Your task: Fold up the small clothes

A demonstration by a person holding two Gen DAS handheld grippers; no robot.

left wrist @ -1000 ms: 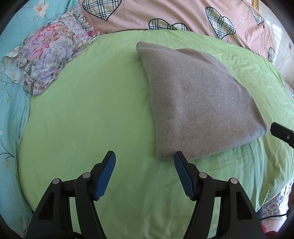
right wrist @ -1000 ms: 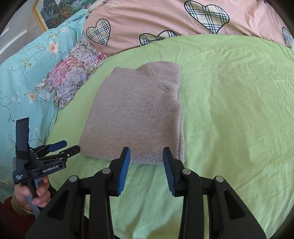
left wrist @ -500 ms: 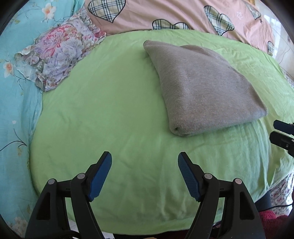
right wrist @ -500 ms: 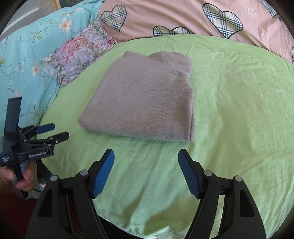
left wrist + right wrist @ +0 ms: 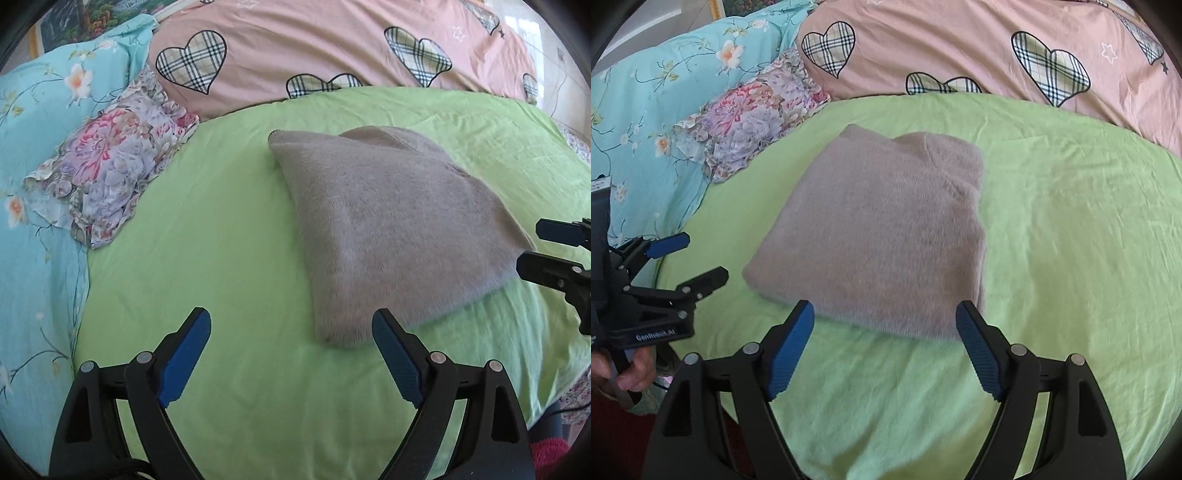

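Grey fuzzy knitted garment [image 5: 391,236], folded into a neat rectangle, lies flat on the light green bed sheet [image 5: 229,258]. Left gripper [image 5: 291,354] hovers just off its near corner, jaws opening wide with nothing between them. Right gripper [image 5: 884,341] hovers at the near edge, jaws likewise opening, pads clear of the cloth.

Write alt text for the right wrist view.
A folded grey sweater lies on a green sheet, just beyond the right gripper, whose blue-padded jaws are opening with nothing between them. The left gripper is at the left edge.
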